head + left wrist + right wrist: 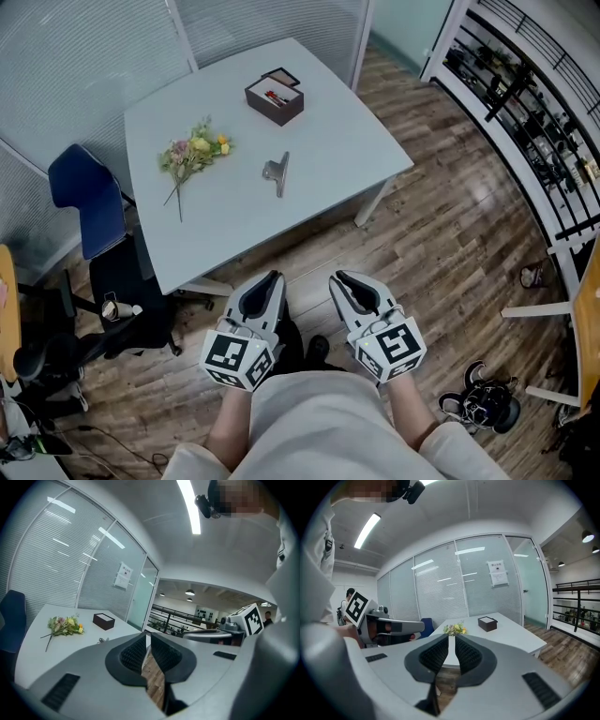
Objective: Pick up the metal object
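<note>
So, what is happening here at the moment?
A person stands before the pale grey table, holding a grey two-jaw gripper in each hand, short of the table. The left gripper is shut, the right gripper slightly open; both are empty. The small shiny metal object lies untouched on the table, near a bunch of flowers and a dark brown box.

metal object (277, 172): small, silver-grey, dull sheen; a straight narrow bar with a wider rounded lobe off its left side; lying flat on the pale tabletop (337, 141), free-standing; about mid-table, slightly closer to the near edge than the far one, well clear of all four corners; bar runs roughly far-to-near; from the left gripper view only a tiny glint (103, 640), no detail readable
</note>
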